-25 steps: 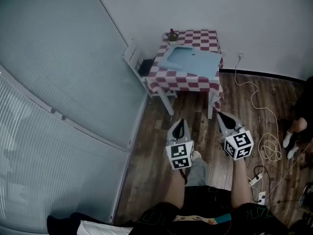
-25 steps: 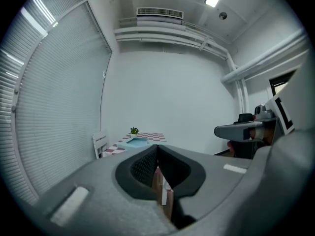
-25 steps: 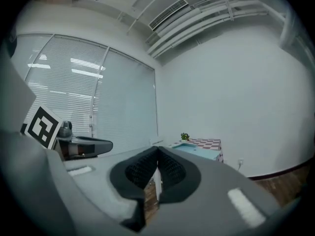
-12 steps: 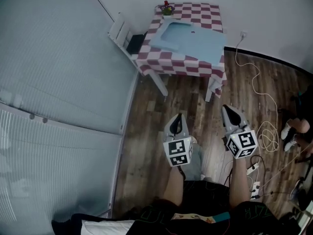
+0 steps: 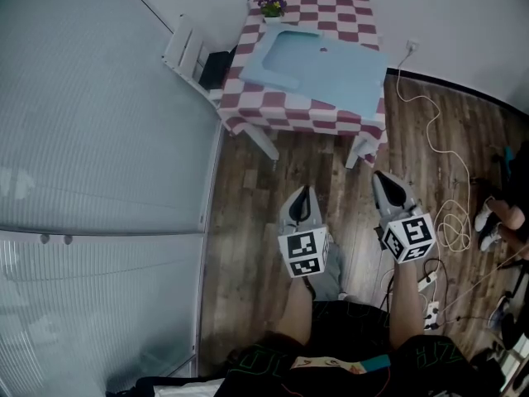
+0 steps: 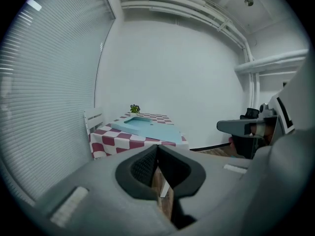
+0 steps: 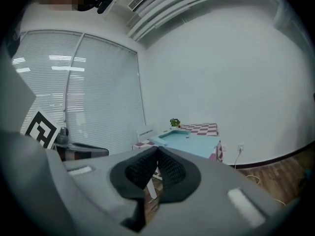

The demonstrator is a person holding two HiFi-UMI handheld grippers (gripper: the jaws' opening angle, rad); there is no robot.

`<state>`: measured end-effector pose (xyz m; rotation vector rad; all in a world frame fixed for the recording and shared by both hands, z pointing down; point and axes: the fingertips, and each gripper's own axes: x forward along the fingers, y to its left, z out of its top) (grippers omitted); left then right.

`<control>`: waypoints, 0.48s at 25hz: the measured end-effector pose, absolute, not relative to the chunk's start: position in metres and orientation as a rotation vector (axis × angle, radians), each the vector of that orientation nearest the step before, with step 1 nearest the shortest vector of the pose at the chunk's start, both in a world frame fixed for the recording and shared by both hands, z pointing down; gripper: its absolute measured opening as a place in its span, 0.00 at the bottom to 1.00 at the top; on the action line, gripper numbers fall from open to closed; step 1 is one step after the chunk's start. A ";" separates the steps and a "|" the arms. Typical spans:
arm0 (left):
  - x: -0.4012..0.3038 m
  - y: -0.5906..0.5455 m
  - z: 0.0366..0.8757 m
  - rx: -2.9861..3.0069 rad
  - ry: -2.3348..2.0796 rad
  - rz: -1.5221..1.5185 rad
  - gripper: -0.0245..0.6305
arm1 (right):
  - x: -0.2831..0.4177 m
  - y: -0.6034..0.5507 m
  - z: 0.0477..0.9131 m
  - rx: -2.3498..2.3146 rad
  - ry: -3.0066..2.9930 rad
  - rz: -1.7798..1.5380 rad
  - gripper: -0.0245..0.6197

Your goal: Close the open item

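I see both at lower centre: left gripper (image 5: 302,192) and right gripper (image 5: 383,178), each with jaws pressed together on nothing. The pale blue item (image 5: 326,60) lies on the checked table (image 5: 289,110), top centre, well apart from them.

No readable text, label, brand, number or sign anywhere in any of the views.
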<state>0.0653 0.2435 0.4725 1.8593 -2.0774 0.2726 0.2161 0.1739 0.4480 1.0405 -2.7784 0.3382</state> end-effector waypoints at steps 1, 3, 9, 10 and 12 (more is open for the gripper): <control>0.060 0.236 0.472 1.858 -2.077 0.265 0.05 | 0.211 0.167 0.447 1.035 -2.774 0.333 0.04; 0.049 0.222 0.471 1.857 -2.076 0.256 0.05 | 0.198 0.154 0.445 1.020 -2.765 0.319 0.04; 0.014 0.183 0.469 1.825 -2.075 0.179 0.05 | 0.161 0.115 0.429 0.966 -2.747 0.225 0.04; 0.009 0.177 0.469 1.822 -2.077 0.167 0.05 | 0.158 0.109 0.427 0.968 -2.744 0.213 0.04; 0.002 0.167 0.468 1.823 -2.085 0.153 0.05 | 0.153 0.097 0.423 0.970 -2.745 0.194 0.04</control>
